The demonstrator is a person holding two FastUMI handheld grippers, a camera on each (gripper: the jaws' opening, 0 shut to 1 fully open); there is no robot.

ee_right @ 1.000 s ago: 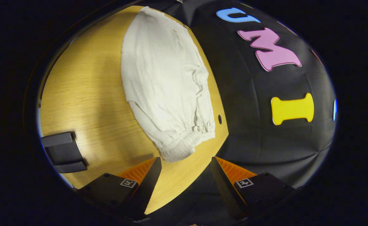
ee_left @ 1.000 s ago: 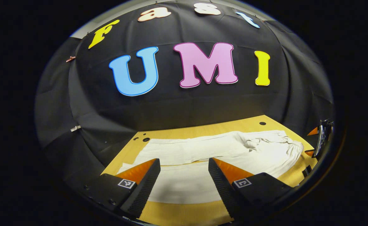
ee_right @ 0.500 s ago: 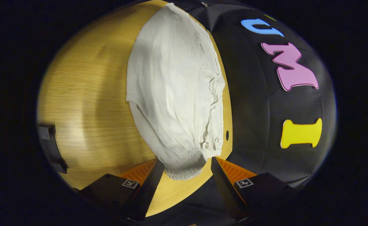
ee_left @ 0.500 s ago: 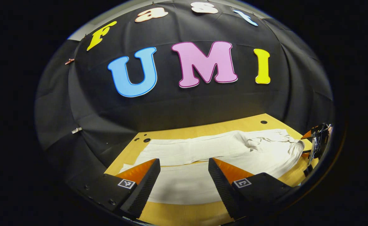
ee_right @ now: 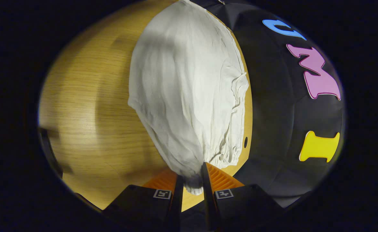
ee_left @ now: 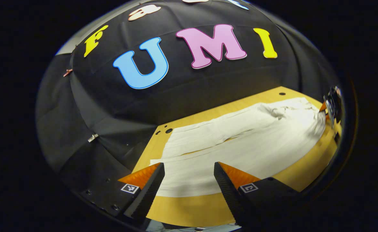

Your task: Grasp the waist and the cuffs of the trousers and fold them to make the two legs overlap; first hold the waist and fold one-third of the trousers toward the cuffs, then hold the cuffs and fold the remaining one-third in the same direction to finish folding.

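My wooden table (ee_left: 192, 209) carries the whole job, its pale top running back to the black cloth wall (ee_left: 182, 100) of the booth. Spread along it I see the white trousers (ee_left: 240, 145), laid flat with the two legs side by side and a thin strip of wood showing between them, the gathered waist at the far end in the left gripper view. In the right gripper view the same trousers (ee_right: 189, 90) stretch away from me, wrinkled near the elastic waist. My right gripper (ee_right: 191, 185) has its fingers clenched on a bunch of waist fabric, which is pinched between them and pulled into a narrow neck there. My left gripper (ee_left: 189, 183) hangs over the near leg close to the cuff end with its fingers spread wide, grasping nothing. A small round hole (ee_right: 246, 142) sits in the table just beside the waist.
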